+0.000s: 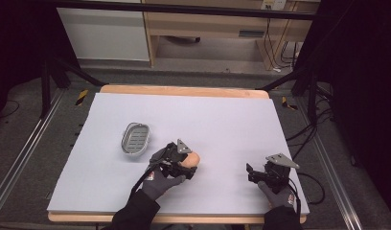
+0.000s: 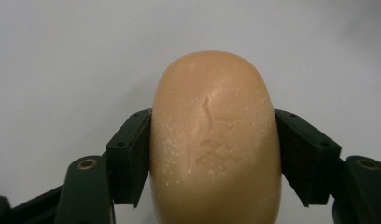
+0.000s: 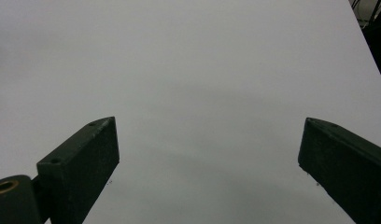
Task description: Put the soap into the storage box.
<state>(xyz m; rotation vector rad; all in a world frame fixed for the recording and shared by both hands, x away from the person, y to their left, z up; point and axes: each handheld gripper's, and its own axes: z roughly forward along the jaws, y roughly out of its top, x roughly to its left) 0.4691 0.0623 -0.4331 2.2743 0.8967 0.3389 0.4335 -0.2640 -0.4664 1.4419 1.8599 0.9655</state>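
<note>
Sitting far left on the table [image 1: 222, 120], a grey tray [image 1: 135, 139] lies just beyond the left gripper [image 1: 186, 165], whose jaws pinch a tan soap [image 2: 215, 140] near the table's middle. Well right, the right gripper [image 1: 249, 171] hovers, jaws spread wide.
</note>
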